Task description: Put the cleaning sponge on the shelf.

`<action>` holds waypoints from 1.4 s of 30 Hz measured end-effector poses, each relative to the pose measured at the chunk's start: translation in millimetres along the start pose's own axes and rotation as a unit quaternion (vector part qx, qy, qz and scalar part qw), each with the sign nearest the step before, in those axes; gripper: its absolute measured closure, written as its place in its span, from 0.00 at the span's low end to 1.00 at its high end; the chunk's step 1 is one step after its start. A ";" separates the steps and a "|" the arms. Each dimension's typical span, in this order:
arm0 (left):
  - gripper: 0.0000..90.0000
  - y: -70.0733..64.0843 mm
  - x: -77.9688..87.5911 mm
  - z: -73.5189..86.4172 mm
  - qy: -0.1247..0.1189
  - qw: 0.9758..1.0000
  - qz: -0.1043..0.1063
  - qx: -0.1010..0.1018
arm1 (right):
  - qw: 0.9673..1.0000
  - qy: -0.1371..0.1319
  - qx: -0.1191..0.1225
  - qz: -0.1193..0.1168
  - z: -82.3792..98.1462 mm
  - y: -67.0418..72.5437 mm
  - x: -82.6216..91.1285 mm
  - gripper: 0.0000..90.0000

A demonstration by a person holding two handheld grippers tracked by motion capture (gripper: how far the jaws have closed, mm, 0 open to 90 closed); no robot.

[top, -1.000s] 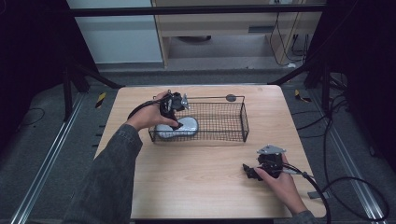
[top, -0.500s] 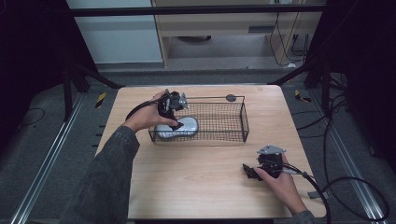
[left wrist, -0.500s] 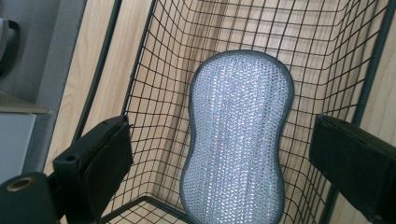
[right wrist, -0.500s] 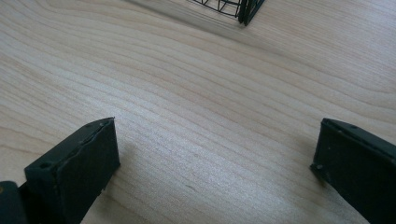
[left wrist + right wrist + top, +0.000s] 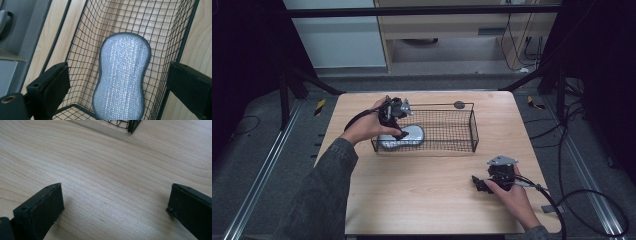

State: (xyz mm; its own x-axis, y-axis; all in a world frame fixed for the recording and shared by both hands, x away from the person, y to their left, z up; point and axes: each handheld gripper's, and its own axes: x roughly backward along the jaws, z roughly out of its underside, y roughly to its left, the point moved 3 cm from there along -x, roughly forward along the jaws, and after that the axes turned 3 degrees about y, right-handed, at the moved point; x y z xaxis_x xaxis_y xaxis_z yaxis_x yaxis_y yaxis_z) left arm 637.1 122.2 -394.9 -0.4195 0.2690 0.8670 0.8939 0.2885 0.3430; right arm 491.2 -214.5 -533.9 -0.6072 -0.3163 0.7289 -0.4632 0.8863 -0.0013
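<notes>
Currently the left gripper (image 5: 398, 125) hangs over the left end of the black wire basket (image 5: 462, 145), jaws spread wide and holding nothing; in the left gripper view both black pads frame the silver scrub pad (image 5: 122, 77) with clear air on each side. The scrub pad lies flat on the basket floor, straight ahead of and below the left jaws, and its long axis runs away from them along the view line, so the jaws straddle its narrow waist across the short axis. That's the relation that matters: if a pick is the next move, I'd judge a straight drop puts the pads on either flank with no wrist turn needed. The near basket wall sits just beside the left-hand jaw, so clearance there looks tight. Pad is a peanut-shaped outline, glittery woven mesh face, dark stitched rim; probably soft and compressible. Basket is thin rigid wire grid, see-through, on a pale woodgrain table (image 5: 422, 190). The right gripper (image 5: 482, 184) rests low over bare table, well apart from the basket, jaws likewise spread and empty; a basket corner shows far ahead of it. Left hand is clearly the nearer one.
</notes>
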 end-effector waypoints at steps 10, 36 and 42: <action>0.05 -12.8 14.1 2.6 -0.035 0.999 -0.014 0.039 | 1.000 0.000 0.000 0.000 0.0 0.0 0.0 0.00; 0.05 -77.3 50.2 44.1 -0.086 0.990 -0.033 0.106 | 1.000 0.000 -0.001 0.001 0.1 0.1 0.0 0.00; 0.05 -96.5 52.4 50.9 -0.084 0.991 -0.034 0.102 | 1.000 0.000 -0.001 0.001 0.1 0.1 0.0 0.00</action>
State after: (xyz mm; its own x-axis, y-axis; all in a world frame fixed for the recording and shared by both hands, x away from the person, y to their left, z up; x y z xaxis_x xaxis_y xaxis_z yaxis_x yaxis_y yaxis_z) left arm 520.9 155.2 -401.0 -0.5131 0.3866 0.7663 0.8194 0.4863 0.3033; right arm 491.1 -214.4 -533.9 -0.6081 -0.3156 0.7285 -0.4615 0.8871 -0.0009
